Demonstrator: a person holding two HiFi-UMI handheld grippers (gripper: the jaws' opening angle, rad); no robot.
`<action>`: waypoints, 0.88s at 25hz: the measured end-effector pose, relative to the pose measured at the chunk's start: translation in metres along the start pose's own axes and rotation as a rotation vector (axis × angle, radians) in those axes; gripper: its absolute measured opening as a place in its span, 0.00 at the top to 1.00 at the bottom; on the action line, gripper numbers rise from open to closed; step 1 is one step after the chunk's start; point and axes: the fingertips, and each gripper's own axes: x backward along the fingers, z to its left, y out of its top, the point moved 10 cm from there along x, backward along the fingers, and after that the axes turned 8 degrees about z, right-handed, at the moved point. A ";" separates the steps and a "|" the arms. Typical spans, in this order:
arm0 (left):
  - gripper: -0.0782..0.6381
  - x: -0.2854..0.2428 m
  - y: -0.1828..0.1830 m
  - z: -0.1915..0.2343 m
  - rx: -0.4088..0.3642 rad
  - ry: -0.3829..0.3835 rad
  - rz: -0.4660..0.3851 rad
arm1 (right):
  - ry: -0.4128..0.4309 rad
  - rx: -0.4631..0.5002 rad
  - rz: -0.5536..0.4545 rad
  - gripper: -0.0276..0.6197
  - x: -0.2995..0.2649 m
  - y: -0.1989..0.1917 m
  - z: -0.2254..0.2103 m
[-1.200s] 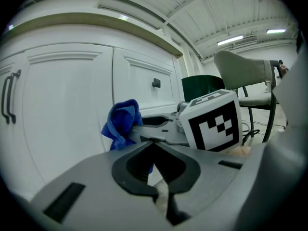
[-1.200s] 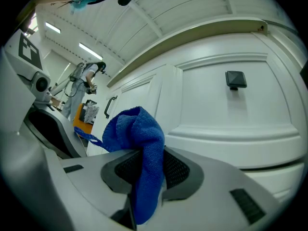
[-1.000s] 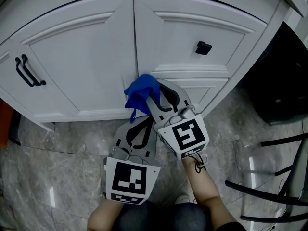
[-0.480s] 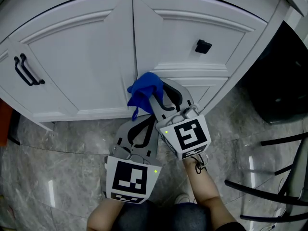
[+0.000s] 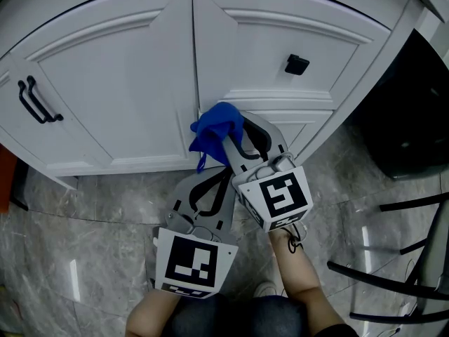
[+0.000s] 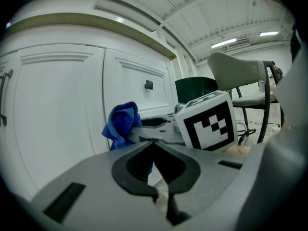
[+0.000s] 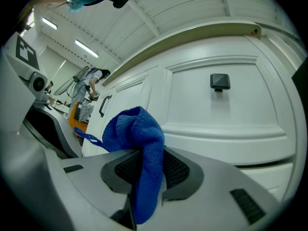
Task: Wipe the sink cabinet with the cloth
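Blue terry cloth (image 5: 214, 128) pinched in my right gripper (image 5: 228, 132) may slip, letting its jaws scrape the white panelled cabinet door (image 5: 119, 83); my left gripper (image 5: 219, 180) sits closed, empty.

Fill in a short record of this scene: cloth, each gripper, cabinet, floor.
cloth: blue, bunched, by the seam between the doors; touch unclear
right gripper: shut on cloth
left gripper: shut, empty, nearer the person than the right one
cabinet: white, both doors closed
handle: black bar, left door
knob: black, square, right door
floor: grey marbled tile
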 end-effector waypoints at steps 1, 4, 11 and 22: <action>0.89 0.000 0.000 0.000 0.000 -0.002 0.000 | -0.002 0.000 0.000 0.78 0.000 0.000 0.000; 0.89 0.000 0.000 -0.001 0.001 -0.007 -0.001 | -0.007 0.000 0.008 0.78 0.001 0.000 -0.001; 0.89 -0.001 0.000 -0.002 -0.001 -0.020 -0.002 | -0.008 -0.004 0.013 0.78 0.003 -0.002 -0.002; 0.89 -0.001 0.000 -0.002 0.000 -0.028 -0.007 | -0.016 -0.003 0.009 0.78 0.005 -0.002 -0.005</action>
